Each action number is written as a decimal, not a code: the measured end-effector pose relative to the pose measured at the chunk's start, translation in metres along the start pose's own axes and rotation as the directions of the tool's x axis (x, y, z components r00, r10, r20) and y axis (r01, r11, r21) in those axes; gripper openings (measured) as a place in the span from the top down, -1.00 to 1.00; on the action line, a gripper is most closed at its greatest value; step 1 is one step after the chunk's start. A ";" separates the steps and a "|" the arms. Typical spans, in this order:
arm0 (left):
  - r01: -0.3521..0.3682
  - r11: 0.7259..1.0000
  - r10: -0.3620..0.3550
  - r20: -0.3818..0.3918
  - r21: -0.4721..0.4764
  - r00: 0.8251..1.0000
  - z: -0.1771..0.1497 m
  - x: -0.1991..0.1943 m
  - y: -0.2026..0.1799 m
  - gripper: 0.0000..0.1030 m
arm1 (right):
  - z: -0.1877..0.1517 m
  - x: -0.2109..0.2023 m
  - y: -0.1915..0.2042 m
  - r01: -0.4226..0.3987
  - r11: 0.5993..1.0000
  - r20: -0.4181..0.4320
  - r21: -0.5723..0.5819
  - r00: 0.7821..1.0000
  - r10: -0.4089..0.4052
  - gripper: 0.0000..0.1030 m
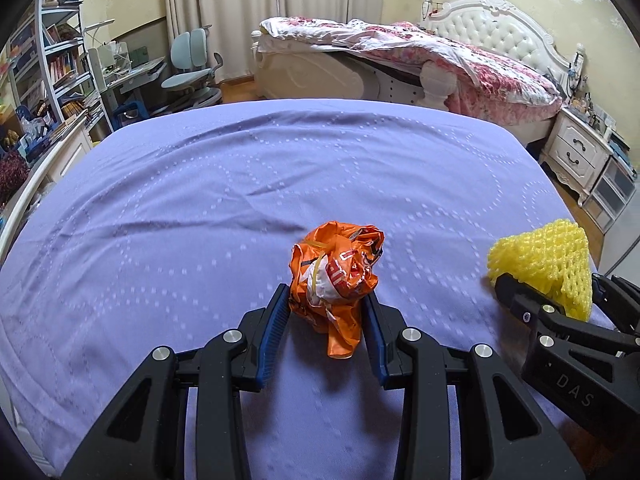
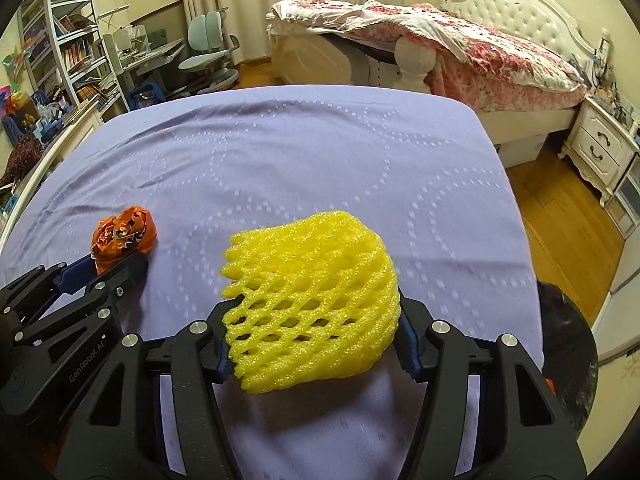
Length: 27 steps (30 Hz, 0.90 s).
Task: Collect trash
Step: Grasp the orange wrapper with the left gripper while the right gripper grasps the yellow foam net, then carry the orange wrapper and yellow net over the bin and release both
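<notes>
Two grippers, one piece of trash each, both over the purple bedsheet (image 1: 240, 184). The left gripper (image 1: 326, 312) has its blue pads closed to a narrow gap on a crumpled orange wrapper (image 1: 336, 272), which bulges up above the fingertips with a loose tail hanging down between the fingers. From the right wrist camera the same orange wrapper (image 2: 120, 236) shows up at the left edge, pinched in that gripper's tips just above the sheet. The right gripper (image 2: 314, 332) is clamped on a yellow foam net (image 2: 312, 296), the mesh sleeve kind that goes around fruit; the fingers sit about halfway apart and press in on both of its sides, and the net sticks out well past the tips. In the left wrist view the yellow foam net (image 1: 544, 260) pokes up at the right edge, so the two grippers are side by side, near each other but not touching. A dark round thing (image 2: 568, 360) sits off the right edge of the bed in the right view; can't tell what it is. Behind the sheet there's a second bed with a floral quilt (image 1: 440, 52), a desk chair (image 1: 196, 64) and a bookshelf (image 1: 52, 52).
</notes>
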<state>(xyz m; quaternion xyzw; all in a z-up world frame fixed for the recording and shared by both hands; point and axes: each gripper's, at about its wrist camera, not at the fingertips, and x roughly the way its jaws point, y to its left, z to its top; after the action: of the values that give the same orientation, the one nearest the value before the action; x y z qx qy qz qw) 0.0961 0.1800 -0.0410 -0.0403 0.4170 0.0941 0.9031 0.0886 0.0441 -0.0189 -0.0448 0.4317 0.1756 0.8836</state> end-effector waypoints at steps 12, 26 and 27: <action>0.021 1.000 -0.022 0.020 0.020 1.000 -0.027 -0.026 -0.023 0.27 | -0.049 -0.040 -0.015 -0.003 1.000 0.019 -0.003 1.000 0.003 -0.14; 0.069 0.995 -0.072 0.049 0.069 0.996 -0.055 -0.053 -0.067 0.27 | -0.086 -0.092 -0.056 0.034 0.998 0.110 0.052 0.993 -0.039 -0.14; 0.074 0.994 -0.079 0.052 0.076 0.996 -0.056 -0.055 -0.071 0.27 | -0.088 -0.094 -0.058 0.037 0.998 0.114 0.056 0.993 -0.043 -0.14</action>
<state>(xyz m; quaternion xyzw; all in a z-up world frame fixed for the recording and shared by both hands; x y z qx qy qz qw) 0.0341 0.0944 -0.0362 -0.0201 0.3932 0.0450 0.9181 -0.0098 -0.0558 -0.0043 -0.0197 0.3837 0.1483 0.9112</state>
